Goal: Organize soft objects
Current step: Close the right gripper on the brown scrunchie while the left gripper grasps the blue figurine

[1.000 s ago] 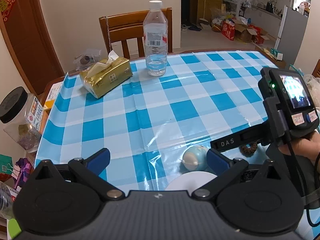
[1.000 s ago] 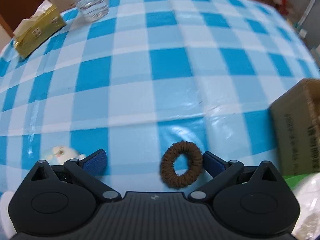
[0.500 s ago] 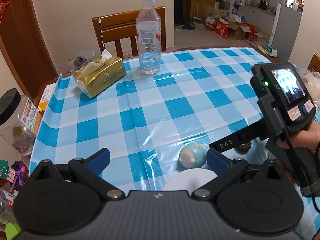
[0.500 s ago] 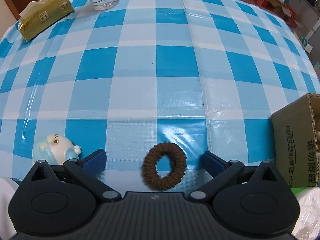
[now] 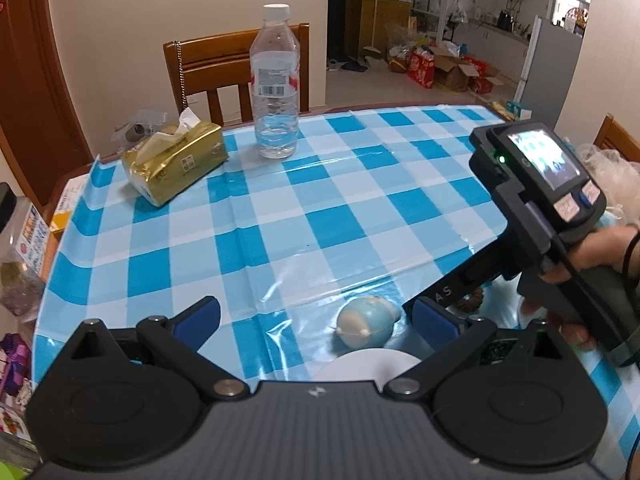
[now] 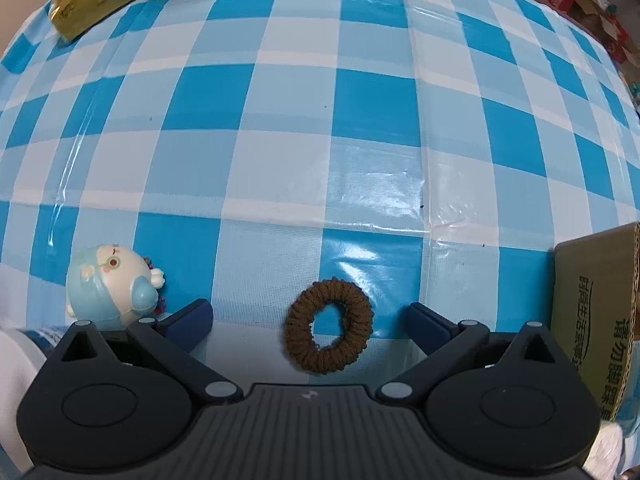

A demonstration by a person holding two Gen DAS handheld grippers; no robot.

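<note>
From your left wrist view, your left gripper is spread wide above the checked tablecloth, with the round blue toy lying just inside its right finger, and the letters "AS" show on your right gripper's arm. From your right wrist view, your right gripper is also spread wide with the brown scrunchie lying flat between its fingers, touching neither; the toy lies left of the scrunchie, and a cardboard box with Chinese print stands to its right.

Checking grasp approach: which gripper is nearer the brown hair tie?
Right. The right gripper is open with the brown hair tie between its fingers; the left gripper sits off beside the toy.
</note>
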